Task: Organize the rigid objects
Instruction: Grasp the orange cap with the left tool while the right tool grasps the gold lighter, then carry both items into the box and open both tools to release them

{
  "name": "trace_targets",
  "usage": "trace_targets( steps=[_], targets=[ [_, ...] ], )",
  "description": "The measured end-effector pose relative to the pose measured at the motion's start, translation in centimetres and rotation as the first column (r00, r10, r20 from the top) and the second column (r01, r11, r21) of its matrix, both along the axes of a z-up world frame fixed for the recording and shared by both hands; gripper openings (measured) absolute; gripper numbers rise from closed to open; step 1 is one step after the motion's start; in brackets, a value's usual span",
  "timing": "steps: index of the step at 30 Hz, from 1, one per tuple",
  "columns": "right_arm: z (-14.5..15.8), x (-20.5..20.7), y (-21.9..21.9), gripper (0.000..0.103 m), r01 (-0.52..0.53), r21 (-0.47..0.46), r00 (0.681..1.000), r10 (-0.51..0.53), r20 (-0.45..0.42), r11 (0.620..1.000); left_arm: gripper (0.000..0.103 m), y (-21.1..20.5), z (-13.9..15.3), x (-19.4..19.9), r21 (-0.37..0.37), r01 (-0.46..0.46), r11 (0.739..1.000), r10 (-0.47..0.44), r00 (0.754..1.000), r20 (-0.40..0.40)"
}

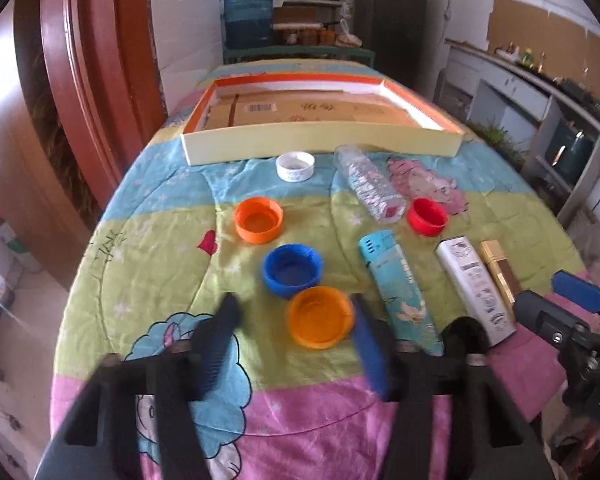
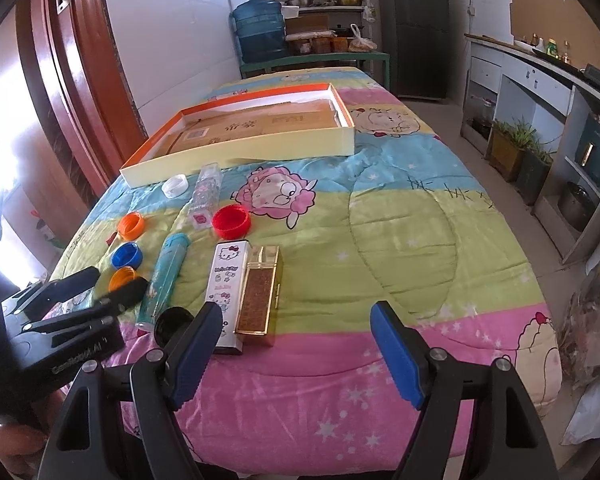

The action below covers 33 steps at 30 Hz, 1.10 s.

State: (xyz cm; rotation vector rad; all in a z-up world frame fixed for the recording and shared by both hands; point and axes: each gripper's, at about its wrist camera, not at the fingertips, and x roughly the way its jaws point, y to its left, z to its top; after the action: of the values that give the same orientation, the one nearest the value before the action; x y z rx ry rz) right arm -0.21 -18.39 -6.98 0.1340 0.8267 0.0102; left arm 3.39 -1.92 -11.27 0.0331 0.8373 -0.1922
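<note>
Covering table: cartoon quilt (image 2: 400, 216), kitchen

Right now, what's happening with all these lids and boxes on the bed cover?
A person holds a gripper in each hand, tidying small items. The left gripper brackets the nearest orange lid; one finger is beside its rim, but firm contact is unclear. The right gripper waits open over the quilt. The shallow box holds only cardboard.

Home kitchen: fridge (image 2: 414, 28), pot shelves (image 2: 320, 4), water jug (image 2: 260, 30).
</note>
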Motion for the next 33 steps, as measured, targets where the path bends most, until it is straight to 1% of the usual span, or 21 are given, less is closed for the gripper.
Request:
trace_targets(
  steps=[1, 4, 6, 8, 12, 14, 16, 18, 20, 22, 25, 26, 27, 33],
  targets=[
    [0.0, 0.0, -0.1, 0.076, 0.001, 0.004, 1.0, -0.001, 0.0, 1.0, 0.039, 0.2, 0.0, 0.0, -0.007, 0.001, 1.0, -0.001, 1.0, 0.001],
    [-0.1, 0.2, -0.2, 0.071, -0.003, 0.014, 1.0, 0.003, -0.015, 1.0, 0.031, 0.9, 0.1, 0.0, -0.032, 0.003, 0.999, -0.003, 1.0, -0.003],
    [-0.2, 0.3, -0.1, 0.067, -0.015, 0.021, 1.0, 0.016, -0.021, 1.0, 0.031, 1.4, 0.2, -0.1, -0.067, 0.003, 0.998, -0.004, 1.0, -0.012],
    [-0.3, 0.4, 0.3, 0.063, -0.03, 0.009, 0.999, 0.031, -0.024, 0.999, 0.031, 1.7, 0.2, -0.2, -0.083, -0.003, 0.997, 0.001, 1.0, -0.018],
    [-0.4, 0.6, 0.9, 0.062, -0.053, -0.016, 0.998, 0.053, -0.02, 0.998, 0.031, 1.6, 0.4, -0.6, -0.068, -0.016, 0.998, 0.015, 1.0, -0.012],
    [-0.3, 0.8, 1.2, 0.061, -0.055, -0.046, 0.998, 0.054, -0.013, 0.997, 0.031, 1.6, 0.4, -0.7, -0.073, -0.017, 0.997, 0.017, 1.0, -0.012],
    [-0.1, 0.9, 1.4, 0.053, -0.054, -0.08, 0.999, 0.054, -0.004, 0.995, 0.031, 1.7, 0.4, -0.6, -0.08, -0.02, 0.997, 0.018, 1.0, -0.015],
    [-0.2, 1.0, 1.2, 0.04, -0.056, -0.083, 0.998, 0.055, -0.011, 0.995, 0.031, 2.0, 0.4, -0.7, -0.086, -0.027, 0.996, 0.026, 1.0, -0.016],
    [-0.5, 1.3, 0.9, 0.038, -0.063, -0.057, 0.998, 0.062, -0.025, 0.996, 0.031, 2.2, 0.4, -0.6, -0.093, -0.033, 0.995, 0.031, 0.999, -0.022],
    [-0.9, 1.8, 1.0, 0.034, -0.075, -0.044, 0.996, 0.074, -0.04, 0.996, 0.031, 2.3, 0.4, -0.6, -0.095, -0.036, 0.995, 0.034, 0.999, -0.022],
    [-1.0, 2.5, 1.9, 0.03, -0.101, -0.081, 0.994, 0.099, -0.035, 0.992, 0.031, 2.1, 0.6, -0.7, -0.095, -0.03, 0.995, 0.028, 1.0, -0.014],
    [-1.0, 2.7, 2.1, 0.022, -0.114, -0.08, 0.993, 0.112, -0.033, 0.99, 0.031, 2.1, 0.7, -0.7, -0.096, -0.028, 0.995, 0.027, 1.0, -0.011],
    [-1.0, 2.9, 2.2, 0.018, -0.118, -0.082, 0.993, 0.115, -0.032, 0.99, 0.031, 2.2, 0.8, -0.7, -0.1, -0.029, 0.995, 0.028, 1.0, -0.01],
    [-0.3, 2.5, 2.0, 0.018, -0.138, -0.052, 0.99, 0.138, -0.002, 0.989, 0.031, 3.0, 1.5, -0.6, -0.133, -0.044, 0.99, 0.044, 0.999, -0.004]
  ],
)
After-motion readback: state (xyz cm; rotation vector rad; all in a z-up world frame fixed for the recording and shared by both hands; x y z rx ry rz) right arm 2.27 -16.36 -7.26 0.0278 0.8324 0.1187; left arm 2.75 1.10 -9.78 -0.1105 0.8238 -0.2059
